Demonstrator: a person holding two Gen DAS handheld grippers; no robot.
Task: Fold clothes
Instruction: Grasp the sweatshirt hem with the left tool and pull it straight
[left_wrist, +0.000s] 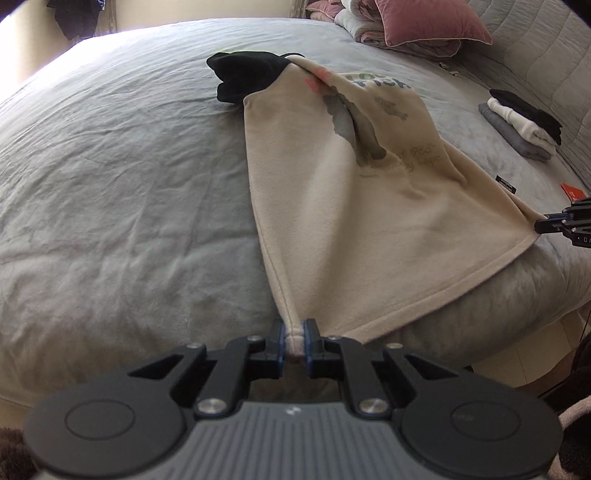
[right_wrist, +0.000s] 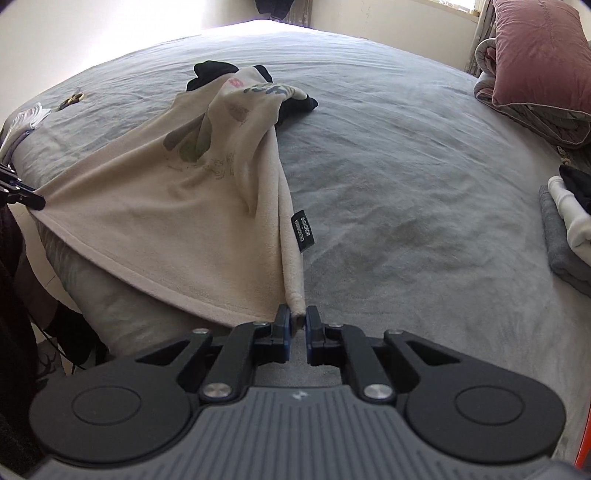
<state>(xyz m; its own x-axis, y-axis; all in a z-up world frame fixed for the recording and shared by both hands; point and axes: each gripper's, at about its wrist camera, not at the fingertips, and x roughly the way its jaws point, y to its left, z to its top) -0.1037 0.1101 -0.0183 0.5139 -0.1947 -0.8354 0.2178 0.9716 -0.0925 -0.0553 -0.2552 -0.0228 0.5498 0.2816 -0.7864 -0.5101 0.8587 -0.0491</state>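
Observation:
A beige fleece top (left_wrist: 325, 206) with a grey print and black sleeves lies stretched across the grey bed, its hem raised toward me. My left gripper (left_wrist: 294, 332) is shut on one hem corner. The right gripper (left_wrist: 543, 226) shows at the right edge of the left wrist view, pinching the other corner. In the right wrist view the same beige top (right_wrist: 155, 221) spreads to the left. There my right gripper (right_wrist: 298, 320) is shut on its bunched hem corner, and the left gripper (right_wrist: 38, 203) grips the far corner at the left edge. The black sleeves (left_wrist: 247, 75) lie bunched at the far end.
A stack of folded clothes (left_wrist: 524, 125), grey, white and black, sits on the bed (left_wrist: 110, 166) to the right. Pink pillows and a rolled quilt (left_wrist: 413, 26) lie at the head. A small red object (left_wrist: 570, 192) rests near the bed's edge. Scissors (right_wrist: 72, 99) lie far left.

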